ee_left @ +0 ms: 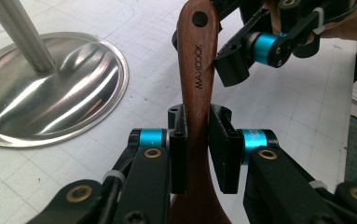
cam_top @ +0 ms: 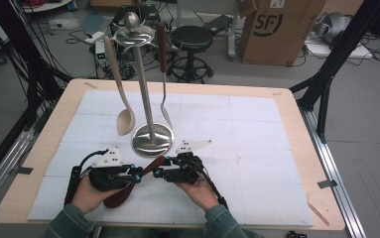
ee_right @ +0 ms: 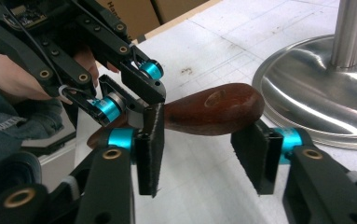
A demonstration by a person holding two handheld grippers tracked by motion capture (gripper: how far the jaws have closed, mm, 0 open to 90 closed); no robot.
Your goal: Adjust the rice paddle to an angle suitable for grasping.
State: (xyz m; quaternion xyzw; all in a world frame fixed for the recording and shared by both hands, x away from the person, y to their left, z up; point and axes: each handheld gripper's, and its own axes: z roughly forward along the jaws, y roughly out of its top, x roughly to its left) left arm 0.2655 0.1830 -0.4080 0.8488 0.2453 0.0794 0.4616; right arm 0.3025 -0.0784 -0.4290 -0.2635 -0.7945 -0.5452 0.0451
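— What's the trick for this handover?

— Keep the wooden spoon level above the white mat, just in front of the steel utensil stand, and let the right gripper close squarely on the handle's rounded end before anything lets go.

— How do the jaws stand?

— The left gripper is clenched on the handle's narrow middle. The right one's jaws are part open — straddling the handle tip, pads not yet pressing.
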